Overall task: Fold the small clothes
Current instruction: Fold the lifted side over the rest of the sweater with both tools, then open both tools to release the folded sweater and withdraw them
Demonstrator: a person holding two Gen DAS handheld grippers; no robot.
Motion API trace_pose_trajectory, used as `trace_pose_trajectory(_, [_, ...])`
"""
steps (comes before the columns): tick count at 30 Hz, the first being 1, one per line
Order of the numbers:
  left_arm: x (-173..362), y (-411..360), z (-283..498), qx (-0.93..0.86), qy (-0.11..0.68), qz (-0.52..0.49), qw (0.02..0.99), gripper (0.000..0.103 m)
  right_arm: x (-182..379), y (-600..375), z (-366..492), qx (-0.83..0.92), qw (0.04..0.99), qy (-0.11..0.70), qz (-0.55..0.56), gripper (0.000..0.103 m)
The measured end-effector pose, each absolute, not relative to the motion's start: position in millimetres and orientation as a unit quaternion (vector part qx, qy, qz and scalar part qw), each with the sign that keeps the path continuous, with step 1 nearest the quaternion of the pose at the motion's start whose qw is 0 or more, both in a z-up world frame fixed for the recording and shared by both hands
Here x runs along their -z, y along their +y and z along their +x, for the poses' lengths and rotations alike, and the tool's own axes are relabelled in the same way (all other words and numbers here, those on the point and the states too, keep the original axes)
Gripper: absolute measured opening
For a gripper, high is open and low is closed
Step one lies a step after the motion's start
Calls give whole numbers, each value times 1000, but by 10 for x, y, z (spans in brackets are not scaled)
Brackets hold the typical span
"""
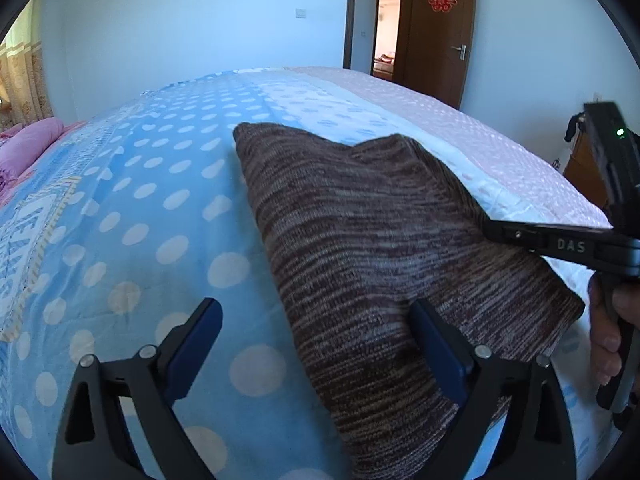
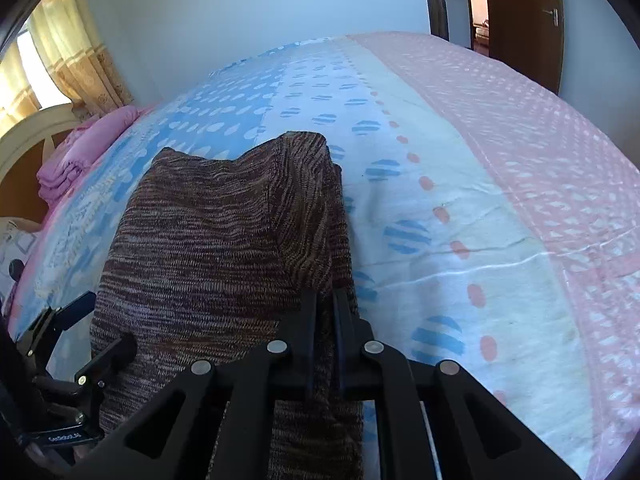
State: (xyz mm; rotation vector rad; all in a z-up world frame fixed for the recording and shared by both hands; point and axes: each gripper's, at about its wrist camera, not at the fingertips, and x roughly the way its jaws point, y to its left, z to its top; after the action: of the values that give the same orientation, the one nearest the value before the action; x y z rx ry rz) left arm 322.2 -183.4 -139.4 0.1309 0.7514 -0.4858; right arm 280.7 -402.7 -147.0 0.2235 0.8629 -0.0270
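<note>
While right tool pinches knit garment (brown), left tool spread

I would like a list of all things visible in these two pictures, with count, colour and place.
knitted garment: one, brown melange, folded on the bed
bedsheet: one, blue, white and pink with dots, covering the bed
folded bedding: one pile, pink, far left of the bed
door: one, dark brown, open, far wall
curtain: one, yellowish, left window
left gripper: black, jaws wide open at the garment's near edge
right gripper: black, jaws shut on the garment
</note>
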Motion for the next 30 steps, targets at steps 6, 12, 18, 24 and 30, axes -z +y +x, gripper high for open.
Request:
trace_pose_trajectory(6, [1435, -1779, 3261, 238, 376, 48, 894, 102, 1122, -3886, 3178, -4, 923, 377, 84, 10])
trace_pose_trajectory(12, [1451, -1745, 3260, 243, 381, 35, 891, 103, 1477, -3781, 4053, -33, 871, 482, 88, 6])
trace_pose_trajectory(18, [1412, -1572, 3247, 238, 372, -13, 897, 103, 1317, -3616, 3942, -20, 895, 440, 62, 10])
trace_pose_trajectory(24, [1414, -1494, 3239, 235, 376, -40, 895, 103, 1345, -2818, 3679, -159, 881, 444, -44, 25])
trace_pose_trajectory(30, [1423, -1503, 3218, 238, 385, -36, 891, 103, 1414, -2927, 3714, -154, 877, 455, -4, 25])
